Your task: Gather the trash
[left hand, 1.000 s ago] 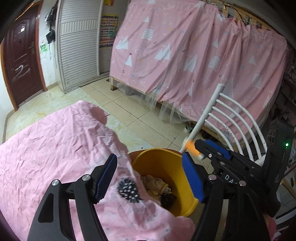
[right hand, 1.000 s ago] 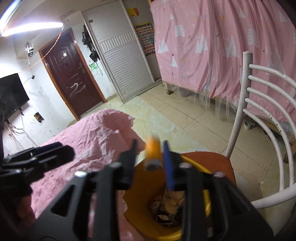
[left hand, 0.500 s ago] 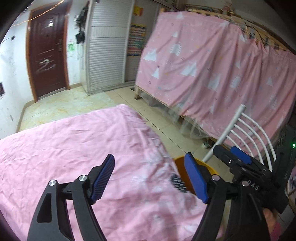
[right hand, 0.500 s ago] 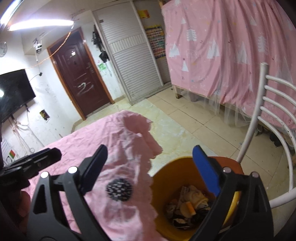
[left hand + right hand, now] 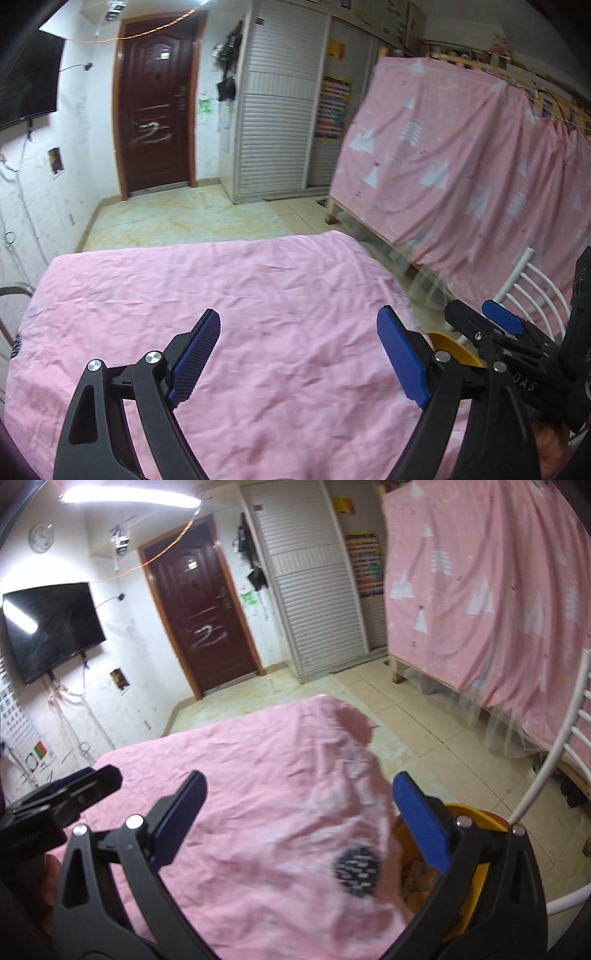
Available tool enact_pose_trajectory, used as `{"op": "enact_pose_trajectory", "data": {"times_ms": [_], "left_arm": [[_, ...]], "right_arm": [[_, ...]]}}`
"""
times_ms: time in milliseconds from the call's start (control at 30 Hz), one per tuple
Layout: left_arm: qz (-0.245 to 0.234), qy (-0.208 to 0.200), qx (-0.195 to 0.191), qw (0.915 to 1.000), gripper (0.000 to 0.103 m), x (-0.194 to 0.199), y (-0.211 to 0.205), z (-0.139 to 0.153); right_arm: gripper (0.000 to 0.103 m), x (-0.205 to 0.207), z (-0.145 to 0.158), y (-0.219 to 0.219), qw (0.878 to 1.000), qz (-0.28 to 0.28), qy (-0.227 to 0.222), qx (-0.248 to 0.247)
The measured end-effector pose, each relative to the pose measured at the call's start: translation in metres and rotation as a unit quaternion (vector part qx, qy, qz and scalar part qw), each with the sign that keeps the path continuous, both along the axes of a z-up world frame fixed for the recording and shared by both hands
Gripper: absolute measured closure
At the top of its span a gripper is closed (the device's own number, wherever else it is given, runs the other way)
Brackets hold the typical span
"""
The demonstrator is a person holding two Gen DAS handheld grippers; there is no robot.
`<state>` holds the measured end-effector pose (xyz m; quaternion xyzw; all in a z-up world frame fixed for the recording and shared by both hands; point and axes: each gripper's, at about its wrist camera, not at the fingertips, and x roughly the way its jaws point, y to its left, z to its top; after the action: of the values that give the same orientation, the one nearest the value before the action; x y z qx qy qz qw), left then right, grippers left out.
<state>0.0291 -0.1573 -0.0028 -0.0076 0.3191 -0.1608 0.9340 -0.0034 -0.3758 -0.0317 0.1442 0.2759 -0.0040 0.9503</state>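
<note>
A: Both our claws, left claw (image 5: pixel 299 358) and right claw (image 5: pixel 299 819), are opening, nothing between them.

B: The trash (image 5: pixel 417 880) sits in the yellow bin (image 5: pixel 476 897); light, crumply scraps, so we pinch edges.

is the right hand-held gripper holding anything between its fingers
No. In the right wrist view the right hand-held gripper stands wide, jaws opening, with only the pink sheet behind the gap.

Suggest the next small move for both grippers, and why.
Probably sweep both across the pink cloth looking for more trash. Both the left gripper and right gripper are opening with nothing between the fingers, and the yellow bin already holds scraps.
</note>
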Motion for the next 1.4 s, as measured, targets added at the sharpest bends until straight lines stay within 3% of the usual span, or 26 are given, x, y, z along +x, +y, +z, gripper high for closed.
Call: {"op": "enact_pose_trajectory", "data": {"times_ms": [600,1400], "left_arm": [[0.085,-0.027,0.000,0.9960,0.026,-0.005,0.078,0.014],[0.113,-0.027,-0.001,0.9933,0.025,-0.001,0.102,0.015]], "right_arm": [[0.006,0.020,0.022,0.085,0.996,0.083,-0.021,-0.028],[0.006,0.026,0.023,0.100,0.995,0.094,-0.021,-0.036]]}}
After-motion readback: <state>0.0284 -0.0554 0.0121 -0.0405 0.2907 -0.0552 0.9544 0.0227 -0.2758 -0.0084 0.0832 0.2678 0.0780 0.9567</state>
